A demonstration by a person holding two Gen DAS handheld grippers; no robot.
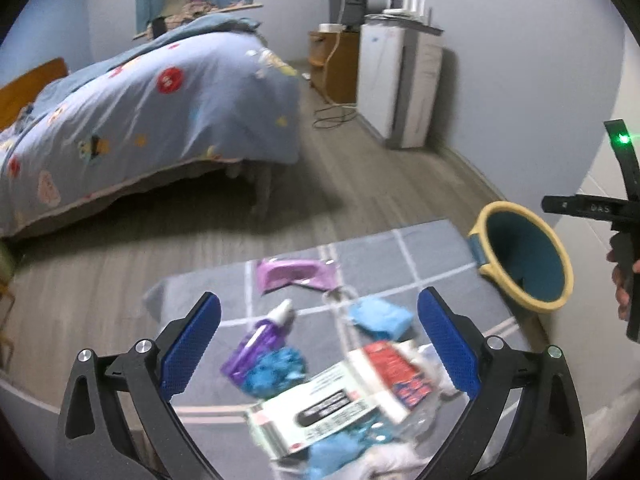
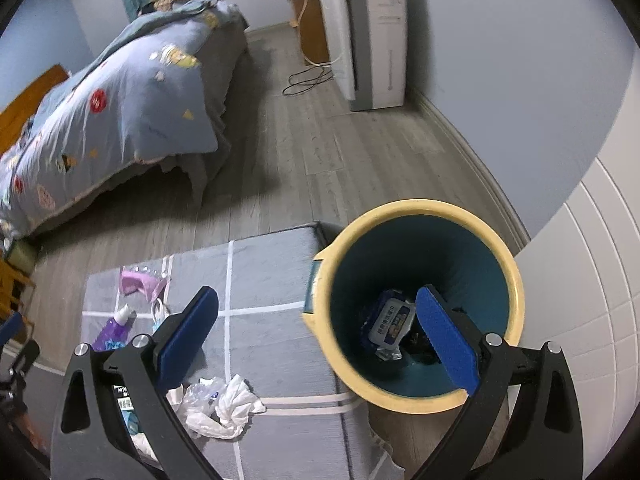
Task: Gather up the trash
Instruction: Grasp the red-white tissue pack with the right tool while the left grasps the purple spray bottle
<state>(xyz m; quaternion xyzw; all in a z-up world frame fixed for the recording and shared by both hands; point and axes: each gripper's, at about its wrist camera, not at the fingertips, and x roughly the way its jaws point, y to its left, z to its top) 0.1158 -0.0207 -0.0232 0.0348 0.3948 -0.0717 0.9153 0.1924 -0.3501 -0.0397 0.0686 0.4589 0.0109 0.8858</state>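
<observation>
My left gripper (image 1: pixel 320 344) hangs open above a pile of trash on the grey rug (image 1: pixel 432 248), with nothing between its pads. Under it lie a white-and-red carton (image 1: pixel 340 396), a purple spray bottle (image 1: pixel 260 344), a blue crumpled wrapper (image 1: pixel 276 372), a blue cloth (image 1: pixel 380 316) and a purple packet (image 1: pixel 292 274). The yellow-rimmed teal bin (image 1: pixel 524 256) stands to the right. My right gripper (image 2: pixel 318 340) is open and empty, its right finger over the bin (image 2: pixel 416 208). A wipes pack (image 2: pixel 390 324) lies inside the bin. White crumpled tissue (image 2: pixel 232 408) rests on the rug.
A bed with a blue quilt (image 1: pixel 140 112) fills the left side. A white appliance (image 1: pixel 400 84) and a wooden cabinet (image 1: pixel 332 64) stand by the far wall, with a cable (image 1: pixel 332 116) on the floor. White panelling (image 2: pixel 592 280) is right of the bin.
</observation>
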